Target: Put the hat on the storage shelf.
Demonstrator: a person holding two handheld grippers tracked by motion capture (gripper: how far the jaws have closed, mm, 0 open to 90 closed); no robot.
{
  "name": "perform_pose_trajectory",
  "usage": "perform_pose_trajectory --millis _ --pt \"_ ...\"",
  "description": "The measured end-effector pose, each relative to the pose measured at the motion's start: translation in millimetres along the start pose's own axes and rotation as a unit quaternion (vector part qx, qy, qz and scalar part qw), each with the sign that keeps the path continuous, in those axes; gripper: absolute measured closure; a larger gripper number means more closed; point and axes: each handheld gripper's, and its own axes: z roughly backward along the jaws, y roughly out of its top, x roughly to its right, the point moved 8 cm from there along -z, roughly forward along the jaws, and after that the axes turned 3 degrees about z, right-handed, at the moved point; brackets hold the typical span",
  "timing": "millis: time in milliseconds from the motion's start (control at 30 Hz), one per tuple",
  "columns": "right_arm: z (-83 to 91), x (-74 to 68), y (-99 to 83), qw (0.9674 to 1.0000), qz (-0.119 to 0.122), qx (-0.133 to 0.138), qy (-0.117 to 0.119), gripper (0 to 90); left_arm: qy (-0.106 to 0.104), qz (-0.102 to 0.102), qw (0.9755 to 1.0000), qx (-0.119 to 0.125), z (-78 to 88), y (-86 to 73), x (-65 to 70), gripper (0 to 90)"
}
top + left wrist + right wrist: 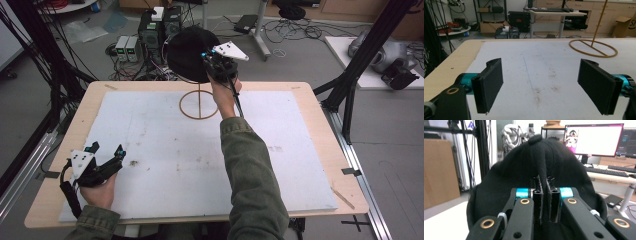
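A black cap (189, 54) sits on top of a thin wooden stand (199, 104) with a ring base at the far middle of the table. My right gripper (212, 64) is raised to the cap and is shut on a fold of its black fabric (543, 192), pinched between the two pads. My left gripper (106, 150) rests low at the near left corner, held in a hand. Its jaws stand wide open over the white mat (534, 75) with nothing between them, and the stand's ring base (593, 48) lies far ahead to the right.
A white mat (165, 155) covers most of the wooden table (320, 150). Black frame posts (360, 55) stand at the right, cables and boxes (150, 35) lie on the floor behind the table.
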Motion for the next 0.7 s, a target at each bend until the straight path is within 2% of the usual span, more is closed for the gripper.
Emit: perform_pose_trajectory --millis 267,333,367,400,467,600,700 --pt "-0.6 -1.9 -3.1 0.9999 -0.004 -0.014 0.001 82.2 0.000 0.000 1.0000 0.000 0.2 0.2 0.1 20.6" --pt "0.9 0.1 -2.4 0.9998 -0.009 -0.016 -0.001 72.4 0.000 0.000 1.0000 0.001 0.1 0.2 0.2 20.6" --pt "0.9 0.1 -2.4 0.9998 -0.009 -0.016 -0.001 72.4 -0.001 0.000 1.0000 0.000 0.2 0.2 0.2 20.6" --pt "1.2 0.8 -3.0 0.9997 -0.012 -0.020 -0.003 64.2 -0.002 0.002 1.0000 0.001 -0.1 0.2 0.3 20.6" --pt "1.5 2.4 -4.5 0.9992 -0.028 -0.026 0.011 50.6 -0.001 0.002 1.0000 0.002 0.1 0.4 -0.2 20.6" --pt "5.1 12.2 -4.1 0.9985 -0.046 -0.029 0.003 39.4 0.000 0.001 1.0000 0.003 0.4 0.7 -0.8 20.6" --pt "8.3 21.2 -4.8 0.9974 -0.063 -0.035 0.009 30.9 0.000 0.001 1.0000 0.003 0.2 0.7 -0.6 20.6"
